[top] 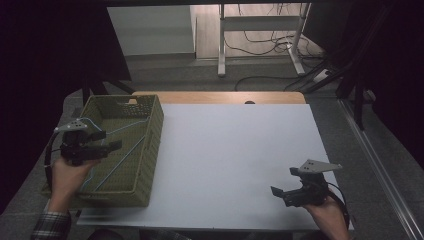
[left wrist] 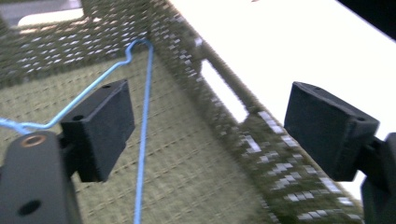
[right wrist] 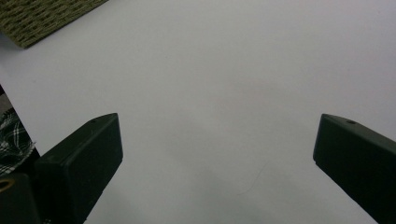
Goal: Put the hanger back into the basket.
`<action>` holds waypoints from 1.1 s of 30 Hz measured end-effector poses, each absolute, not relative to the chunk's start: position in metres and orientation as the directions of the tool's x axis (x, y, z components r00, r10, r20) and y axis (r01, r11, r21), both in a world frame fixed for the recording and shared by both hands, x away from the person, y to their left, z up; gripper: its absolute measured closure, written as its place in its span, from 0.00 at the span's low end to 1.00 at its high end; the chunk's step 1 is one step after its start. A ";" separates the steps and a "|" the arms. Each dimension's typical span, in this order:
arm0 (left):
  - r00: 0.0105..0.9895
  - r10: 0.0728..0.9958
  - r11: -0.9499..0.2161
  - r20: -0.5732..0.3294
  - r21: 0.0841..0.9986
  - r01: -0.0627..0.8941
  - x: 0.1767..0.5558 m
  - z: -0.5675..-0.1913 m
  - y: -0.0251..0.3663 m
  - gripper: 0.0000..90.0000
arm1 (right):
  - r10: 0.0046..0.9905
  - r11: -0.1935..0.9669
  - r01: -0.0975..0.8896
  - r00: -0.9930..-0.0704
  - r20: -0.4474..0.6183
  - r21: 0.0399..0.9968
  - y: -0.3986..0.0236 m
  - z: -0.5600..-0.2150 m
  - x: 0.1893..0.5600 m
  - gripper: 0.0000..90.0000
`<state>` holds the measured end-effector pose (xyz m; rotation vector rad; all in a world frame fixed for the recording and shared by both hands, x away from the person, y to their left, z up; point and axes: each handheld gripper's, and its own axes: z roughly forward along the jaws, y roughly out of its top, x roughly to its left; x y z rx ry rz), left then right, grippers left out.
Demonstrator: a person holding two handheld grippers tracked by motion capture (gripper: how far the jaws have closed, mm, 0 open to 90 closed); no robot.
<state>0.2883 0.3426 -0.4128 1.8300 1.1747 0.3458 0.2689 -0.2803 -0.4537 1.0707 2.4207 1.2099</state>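
One blue wire hanger (top: 122, 145) lies in the green basket (top: 150, 150) at the table's left edge, its long axis along the basket's length. In the left gripper view its hook (left wrist: 140, 44) points into the basket's far corner and a straight wire runs back toward me. My left gripper (top: 112, 145) hovers above the basket, jaws wide, nothing between the pads; the hanger lies below, untouched. The basket's woven wall with its handle slot (left wrist: 224, 91) stands between hanger and open table. My right gripper (top: 280, 192) sits well apart at the near right, jaws wide over bare surface. White tabletop (top: 235, 155), wooden strip at its far edge. Grey floor beyond, a desk frame (top: 260, 30) and loose cables (top: 265, 42); room dim.
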 end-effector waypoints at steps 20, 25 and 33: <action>0.619 0.762 -0.200 -0.192 0.839 0.506 0.244 -0.421 0.275 0.02 | 0.714 0.408 0.502 -0.696 0.077 0.763 -0.285 -0.454 0.264 0.00; 0.630 0.758 -0.220 -0.172 0.841 0.495 0.235 -0.429 0.262 0.01 | 0.712 0.411 0.502 -0.698 0.075 0.761 -0.286 -0.454 0.263 0.00; 0.631 0.761 -0.258 -0.149 0.823 0.506 0.227 -0.446 0.247 0.01 | 0.707 0.405 0.500 -0.703 0.085 0.766 -0.283 -0.455 0.262 0.00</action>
